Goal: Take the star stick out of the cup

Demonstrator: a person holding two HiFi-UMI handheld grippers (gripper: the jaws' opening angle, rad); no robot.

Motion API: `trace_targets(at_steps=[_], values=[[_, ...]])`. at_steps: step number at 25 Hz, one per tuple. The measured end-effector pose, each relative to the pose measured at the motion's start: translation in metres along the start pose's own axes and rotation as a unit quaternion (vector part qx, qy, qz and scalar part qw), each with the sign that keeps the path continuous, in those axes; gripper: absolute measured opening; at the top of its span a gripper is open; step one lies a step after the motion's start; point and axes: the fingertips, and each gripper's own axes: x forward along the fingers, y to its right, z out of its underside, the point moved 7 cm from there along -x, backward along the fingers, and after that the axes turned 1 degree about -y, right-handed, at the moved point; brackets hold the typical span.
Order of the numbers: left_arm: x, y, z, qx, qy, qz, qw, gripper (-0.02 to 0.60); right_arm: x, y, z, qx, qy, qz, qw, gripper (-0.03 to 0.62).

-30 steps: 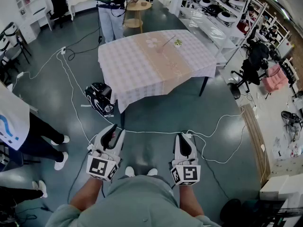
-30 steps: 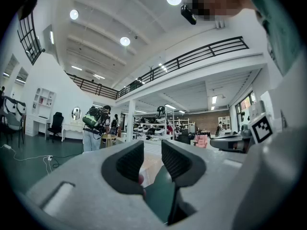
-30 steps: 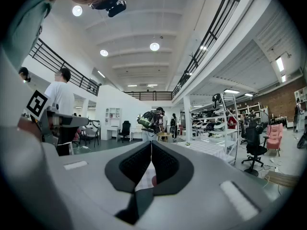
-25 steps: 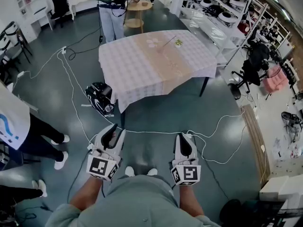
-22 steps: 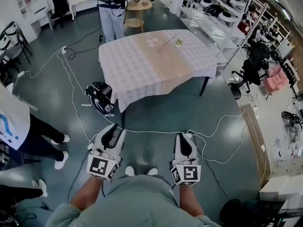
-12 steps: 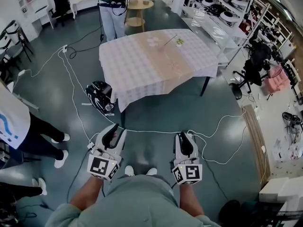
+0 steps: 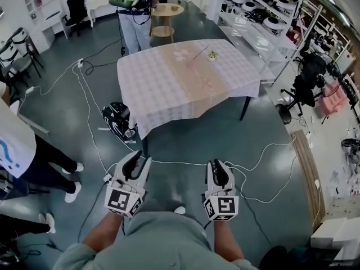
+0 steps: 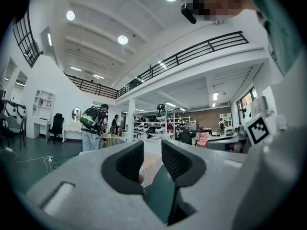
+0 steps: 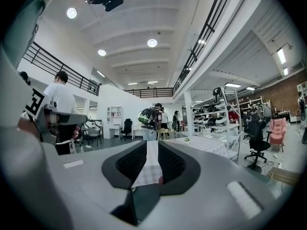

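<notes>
Far ahead stands a table with a checked cloth (image 7: pixel 169 83). Near its far edge a thin stick (image 7: pixel 200 50) leans up to the right; the cup at its foot is too small to make out, and a small greenish thing (image 7: pixel 212 54) sits beside it. Both grippers hang close to my body over the floor, well short of the table. The left gripper (image 7: pixel 136 161) is open, with nothing between its pads (image 8: pixel 129 162). My right gripper (image 7: pixel 217 167) is also open and empty, with a narrow gap between its fingers (image 9: pixel 170 162), through which the table (image 9: pixel 149 169) shows.
White cables (image 7: pixel 90 111) trail across the floor between me and the table. A dark bag-like thing (image 7: pixel 117 118) lies by the table's near left corner. One person (image 7: pixel 22 151) stands at my left, another with a backpack (image 7: pixel 134 4) beyond the table. Shelves (image 7: pixel 264 21) and a chair (image 7: pixel 304 83) line the right.
The right gripper's jaws have parted from shut to a narrow gap. The view has shifted a little, so the table sits slightly lower. The left gripper has barely moved.
</notes>
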Motion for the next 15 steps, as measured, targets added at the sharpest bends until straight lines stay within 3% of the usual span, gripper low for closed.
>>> trace_targets(at_steps=[8, 15], values=[[0.043, 0.015, 0.006, 0.0, -0.024, 0.009, 0.9997, 0.118, 0.026, 0.033, -0.005, -0.037, 0.017, -0.005, 0.999, 0.048], [0.134, -0.029, -0.004, -0.016, -0.005, 0.024, 0.9996, 0.118, 0.098, 0.065, -0.016, -0.039, 0.01, 0.013, 0.999, 0.046]])
